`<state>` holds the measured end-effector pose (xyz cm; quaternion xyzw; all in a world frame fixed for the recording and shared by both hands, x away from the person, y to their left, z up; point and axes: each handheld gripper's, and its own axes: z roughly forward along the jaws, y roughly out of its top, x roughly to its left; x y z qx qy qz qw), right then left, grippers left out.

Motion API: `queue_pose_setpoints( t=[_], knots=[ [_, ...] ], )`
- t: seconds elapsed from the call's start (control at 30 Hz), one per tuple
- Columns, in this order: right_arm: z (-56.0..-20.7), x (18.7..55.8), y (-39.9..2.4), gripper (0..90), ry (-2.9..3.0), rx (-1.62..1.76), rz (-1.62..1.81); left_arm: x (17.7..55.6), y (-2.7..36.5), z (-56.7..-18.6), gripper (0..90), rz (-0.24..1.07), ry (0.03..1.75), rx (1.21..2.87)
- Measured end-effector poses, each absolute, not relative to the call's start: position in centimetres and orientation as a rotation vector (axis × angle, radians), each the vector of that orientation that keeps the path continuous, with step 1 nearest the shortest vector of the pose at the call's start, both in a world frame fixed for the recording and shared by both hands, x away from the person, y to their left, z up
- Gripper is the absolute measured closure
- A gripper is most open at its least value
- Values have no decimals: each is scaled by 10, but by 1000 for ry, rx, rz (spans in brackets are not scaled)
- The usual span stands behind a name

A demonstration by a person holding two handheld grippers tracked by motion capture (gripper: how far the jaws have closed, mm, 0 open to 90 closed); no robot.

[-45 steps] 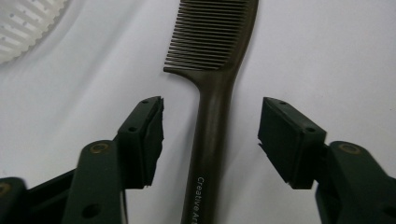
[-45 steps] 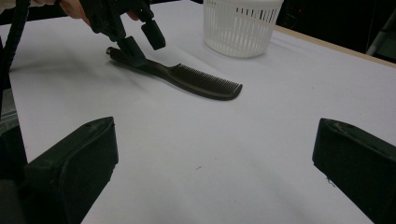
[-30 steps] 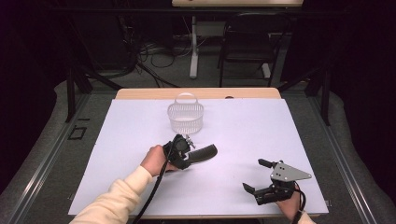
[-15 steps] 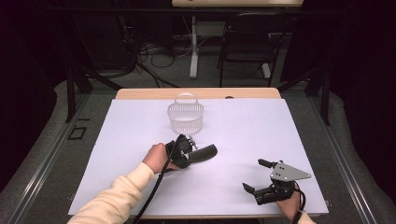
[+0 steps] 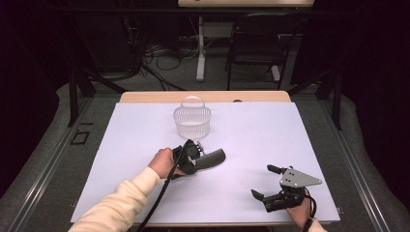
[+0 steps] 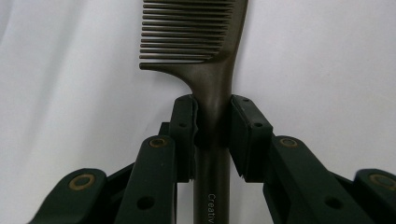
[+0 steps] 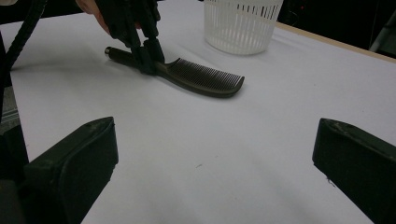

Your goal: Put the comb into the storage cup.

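A dark comb [image 5: 212, 158] lies flat on the white table cover, its teeth end pointing right. My left gripper [image 5: 196, 153] reaches it from the left, held by a hand in a cream sleeve. Its jaws have just been closing with the comb's handle [image 6: 212, 70] between them, and both pads [image 6: 184, 121] now press on the handle just below the teeth. From the right gripper view the comb [image 7: 201, 77] rests on the cover with the left gripper [image 7: 147, 58] clamped on its neck. My right gripper [image 5: 261, 181] sits near the table's front right, open, with nothing between its jaws [image 7: 215, 154].
A white slatted basket [image 5: 192, 121] with a handle stands at the back middle of the table, beyond the comb. The white cover [image 5: 270, 130] spans the tabletop. A black chair [image 5: 256, 43] and cables lie on the floor behind the table.
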<state>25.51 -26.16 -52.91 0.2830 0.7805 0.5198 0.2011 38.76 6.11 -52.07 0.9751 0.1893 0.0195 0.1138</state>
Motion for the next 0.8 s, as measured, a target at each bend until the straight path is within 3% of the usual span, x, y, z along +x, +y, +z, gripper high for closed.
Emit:
queue_pose_setpoints(
  t=[0.8],
  knots=[
    [-529, 255, -261, 0, 2183, 796, 1448, 376, 86, -507, 721, 92, 639, 2673]
  ],
)
